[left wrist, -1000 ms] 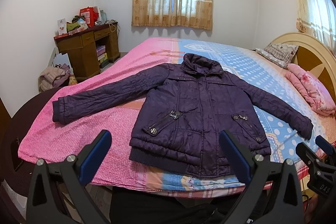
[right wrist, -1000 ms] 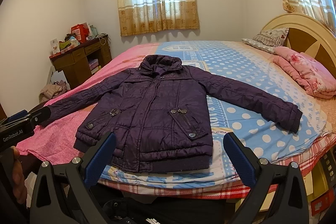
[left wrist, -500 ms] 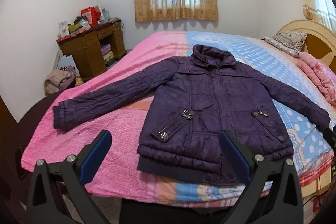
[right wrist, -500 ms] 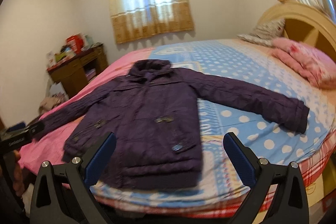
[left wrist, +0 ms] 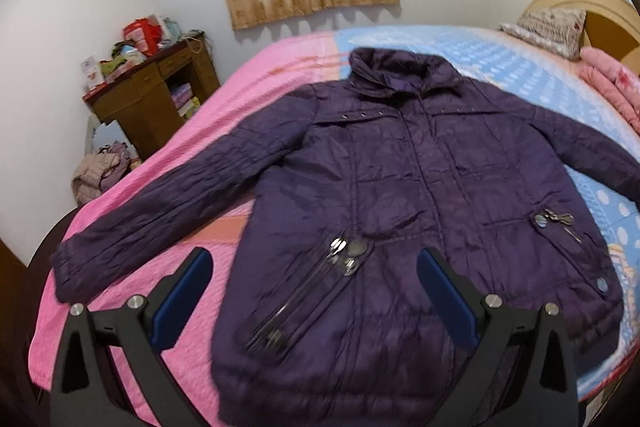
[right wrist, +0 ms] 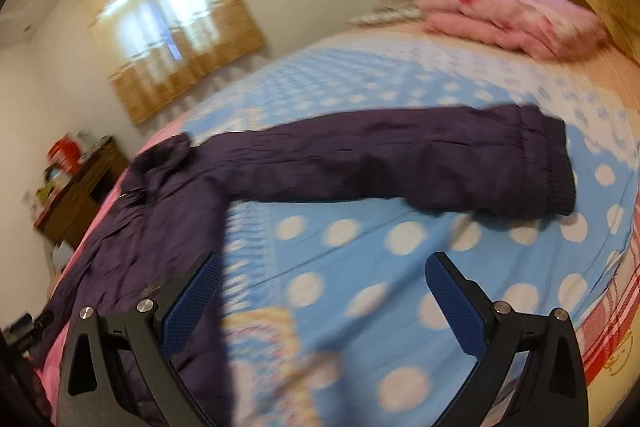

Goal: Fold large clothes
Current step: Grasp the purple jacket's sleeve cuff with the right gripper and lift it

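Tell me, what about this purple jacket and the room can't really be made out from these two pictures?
- Jacket hem, left wrist view: hidden behind the left gripper and cut by the bottom edge.
- Its far sleeve, same view: cuff runs off the right edge.
- Jacket body, right wrist view: smeared by motion blur, pockets unreadable, partly behind the right gripper.
- Items on the wooden desk: too small to identify.
- Jacket's back: face down on the bed.
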Demonstrator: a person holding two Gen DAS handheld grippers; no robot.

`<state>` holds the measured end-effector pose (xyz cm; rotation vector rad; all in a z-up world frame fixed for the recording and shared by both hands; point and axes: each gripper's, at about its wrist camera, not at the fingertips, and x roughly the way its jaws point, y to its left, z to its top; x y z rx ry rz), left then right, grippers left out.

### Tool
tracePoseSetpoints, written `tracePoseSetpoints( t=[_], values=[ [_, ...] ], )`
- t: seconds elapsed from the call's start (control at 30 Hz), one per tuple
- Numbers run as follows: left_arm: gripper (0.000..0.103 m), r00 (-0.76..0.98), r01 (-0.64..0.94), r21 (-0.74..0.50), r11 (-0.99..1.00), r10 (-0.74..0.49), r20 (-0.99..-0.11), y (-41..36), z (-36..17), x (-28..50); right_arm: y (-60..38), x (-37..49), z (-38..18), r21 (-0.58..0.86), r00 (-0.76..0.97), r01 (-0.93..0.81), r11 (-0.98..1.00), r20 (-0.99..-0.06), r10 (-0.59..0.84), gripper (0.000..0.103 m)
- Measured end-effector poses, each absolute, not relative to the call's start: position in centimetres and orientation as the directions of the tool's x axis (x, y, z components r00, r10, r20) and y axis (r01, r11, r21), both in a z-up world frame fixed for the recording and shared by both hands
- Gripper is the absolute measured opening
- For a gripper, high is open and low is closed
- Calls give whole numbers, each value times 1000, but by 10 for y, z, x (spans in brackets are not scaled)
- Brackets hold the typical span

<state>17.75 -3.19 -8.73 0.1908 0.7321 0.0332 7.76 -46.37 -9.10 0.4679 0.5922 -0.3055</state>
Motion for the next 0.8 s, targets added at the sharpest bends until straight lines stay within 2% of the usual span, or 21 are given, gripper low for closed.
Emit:
tracePoseSetpoints(
  t=[0.2,0.3,0.47,0.57,0.7,0.73,0.8],
  values=[
    [103,722,78,199,977,82,-687,-48,-98,212,-536,70,-104,434,760,540,721,-620,-196,102],
    [103,730,69,183,981,75,-679,-48,-98,224,-568,54,-104,495,764,586,641,-602,-233,102],
    [103,712,46,174,984,90,-696,-44,-108,246,-606,37,-99,478,724,668,570,-592,-353,102],
    [103,700,34,180,983,106,-706,-40,-114,259,-628,38,-100,468,707,688,555,-604,-367,101],
    [103,683,22,169,985,109,-722,-38,-119,270,-645,54,-108,495,721,658,567,-632,-285,96],
    [103,677,20,165,986,108,-728,-37,-120,271,-649,64,-114,487,712,653,581,-657,-249,91],
    [103,671,17,159,987,106,-734,-36,-122,273,-653,71,-118,453,696,666,592,-663,-275,78]
  ],
)
